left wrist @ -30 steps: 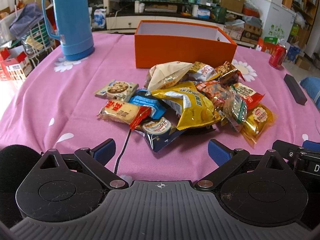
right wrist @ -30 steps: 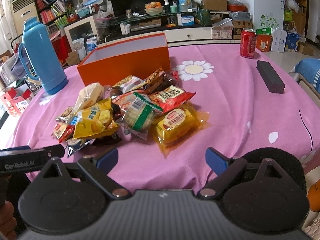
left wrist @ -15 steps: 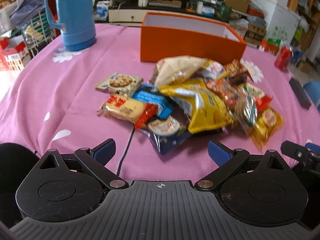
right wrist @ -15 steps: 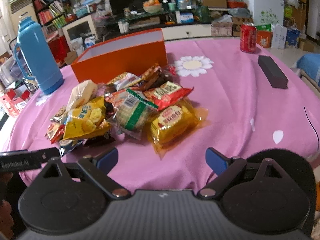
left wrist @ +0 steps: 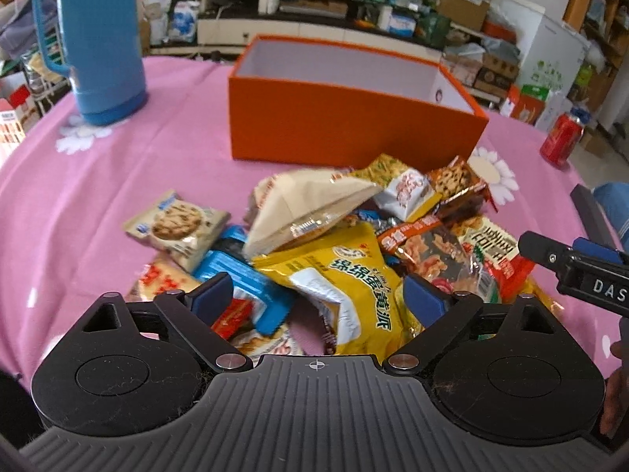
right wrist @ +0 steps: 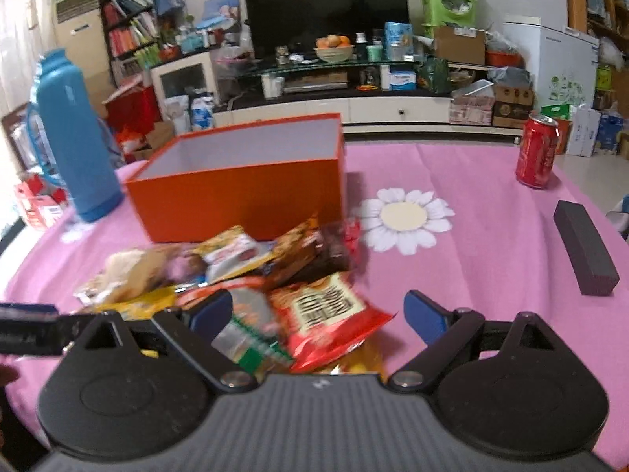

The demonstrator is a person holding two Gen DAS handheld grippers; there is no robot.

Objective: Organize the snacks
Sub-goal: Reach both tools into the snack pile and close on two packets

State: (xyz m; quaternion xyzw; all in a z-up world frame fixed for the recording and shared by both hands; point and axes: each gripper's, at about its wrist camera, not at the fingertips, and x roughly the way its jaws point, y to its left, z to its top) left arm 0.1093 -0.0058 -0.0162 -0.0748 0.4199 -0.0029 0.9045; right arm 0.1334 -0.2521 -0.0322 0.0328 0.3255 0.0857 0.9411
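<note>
Left wrist view: left gripper with jaws apart, just been narrowing, over the yellow foil snack bag, pads not pressing it. Right gripper wide, gripping nothing, above the red crinkly packet. One snack pile in front of one open orange cardboard box. Beside the box: one blue plastic thermos, one red drink can.

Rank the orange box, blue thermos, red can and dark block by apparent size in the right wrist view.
1. orange box
2. blue thermos
3. dark block, though it lies nearer the camera than the can, so true size is unsure
4. red can
</note>
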